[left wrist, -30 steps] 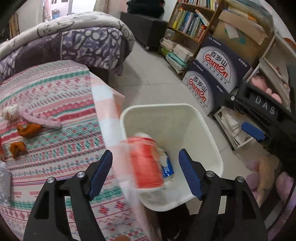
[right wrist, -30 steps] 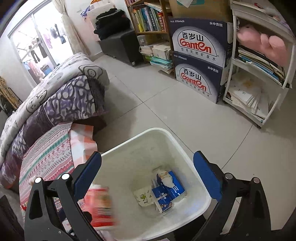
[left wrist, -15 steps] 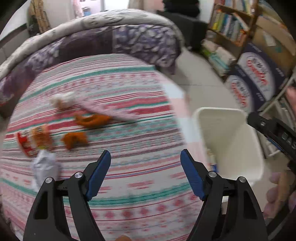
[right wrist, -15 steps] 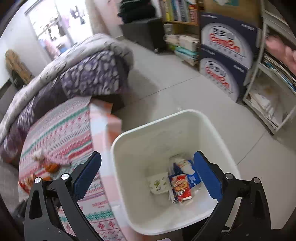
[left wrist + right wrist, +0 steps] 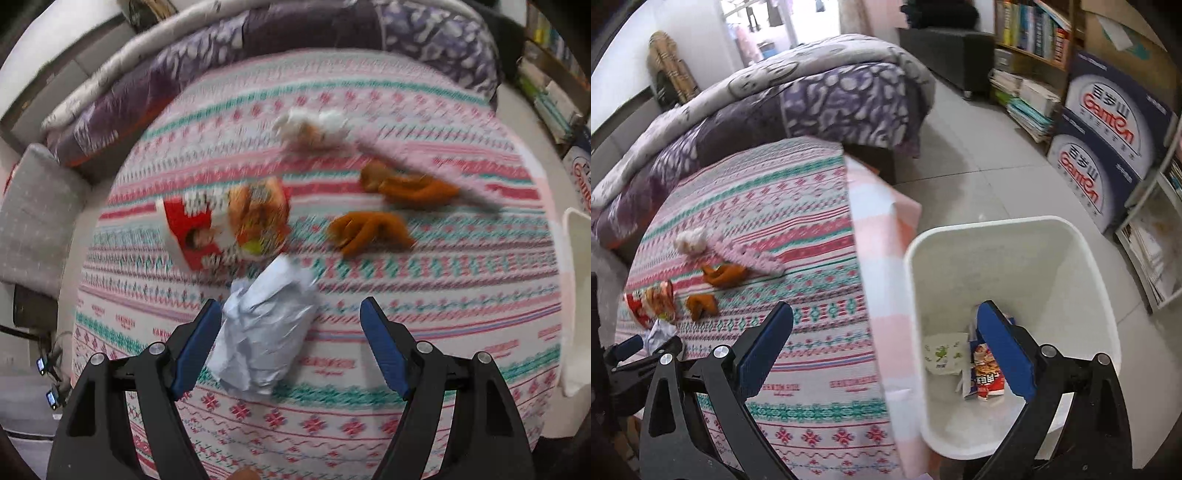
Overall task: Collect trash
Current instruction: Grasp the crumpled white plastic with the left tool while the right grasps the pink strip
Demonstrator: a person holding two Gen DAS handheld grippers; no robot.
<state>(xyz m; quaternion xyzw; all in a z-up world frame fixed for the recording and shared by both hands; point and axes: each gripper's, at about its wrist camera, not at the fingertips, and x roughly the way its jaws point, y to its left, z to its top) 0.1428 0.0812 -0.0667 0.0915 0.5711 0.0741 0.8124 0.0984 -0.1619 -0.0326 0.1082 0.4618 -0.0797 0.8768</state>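
My left gripper (image 5: 291, 314) hangs open over the patterned tablecloth (image 5: 443, 295). A crumpled pale wrapper (image 5: 266, 332) lies between its blue pads, close to the left one, untouched. Beyond it lie a red snack packet (image 5: 229, 225), two orange peels (image 5: 369, 230) and a white tissue wad (image 5: 314, 125). My right gripper (image 5: 886, 321) is open and empty, straddling the table edge and the white bin (image 5: 1015, 277). Inside the bin lie a red packet (image 5: 986, 373) and a white wrapper (image 5: 942, 354). The same table litter shows small at the left of the right wrist view.
A purple quilted bed (image 5: 812, 99) lies behind the table. Blue and white boxes (image 5: 1108, 129), bookshelves (image 5: 1034, 37) and paper stacks line the right wall. A grey cushion (image 5: 33, 221) sits left of the table. The floor (image 5: 979, 177) is pale tile.
A red packet dropped from my left gripper into the bin. My left gripper swung left from the bin to the table litter. My right gripper shifted left too.
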